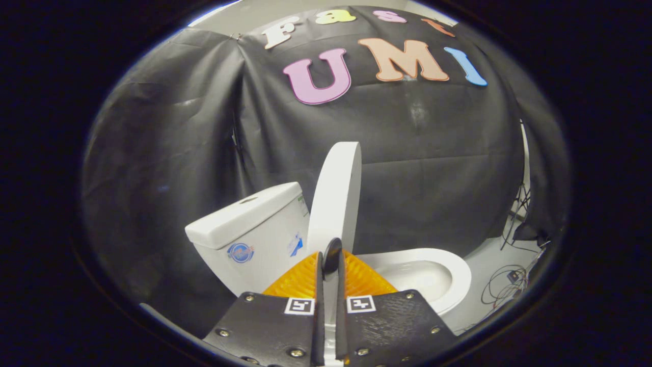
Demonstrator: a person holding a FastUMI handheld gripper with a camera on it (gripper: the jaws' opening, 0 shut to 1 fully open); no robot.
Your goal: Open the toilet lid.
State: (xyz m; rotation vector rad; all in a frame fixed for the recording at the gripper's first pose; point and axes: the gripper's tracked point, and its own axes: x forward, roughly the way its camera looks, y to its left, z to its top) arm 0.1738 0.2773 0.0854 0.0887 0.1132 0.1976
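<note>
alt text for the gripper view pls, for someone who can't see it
A white toilet lid stands raised almost upright beside the tank, leaving the seat and bowl open. The gripper has its fingers nearly closed around a small dark tab at the lid's lower edge. Cables lie on the floor beyond.

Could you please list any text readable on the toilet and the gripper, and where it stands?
Round sticker on the tank: too blurred to read.
Blue sticker beside it: too small to read.
Square markers on the fingers: coded patterns, no words.
The fingers stand close together at the raised lid's foot.
</note>
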